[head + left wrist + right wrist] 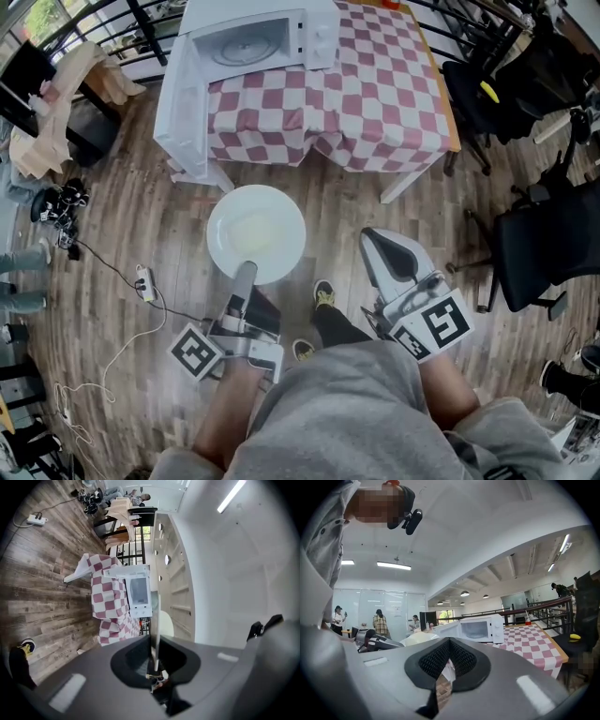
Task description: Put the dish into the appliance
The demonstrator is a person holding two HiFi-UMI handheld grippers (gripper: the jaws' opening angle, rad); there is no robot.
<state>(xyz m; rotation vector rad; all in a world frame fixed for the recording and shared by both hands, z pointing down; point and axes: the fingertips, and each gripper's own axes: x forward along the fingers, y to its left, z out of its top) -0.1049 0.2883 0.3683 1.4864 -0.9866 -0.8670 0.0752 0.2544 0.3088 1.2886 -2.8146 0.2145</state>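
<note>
Ahead, open microwave (267,37) on checkered tablecloth (375,94), chair (544,248) nearby.

Bright, even light is given throughout. Overhead strip lights (393,566) are seen in the right gripper view, and another strip light (233,495) in the left gripper view. Only faint, soft shadows are cast on the wooden floor (122,225). The white plate (256,232) is slightly washed out. Both gripper views are bent strongly at their edges and framed by black corners.
</note>
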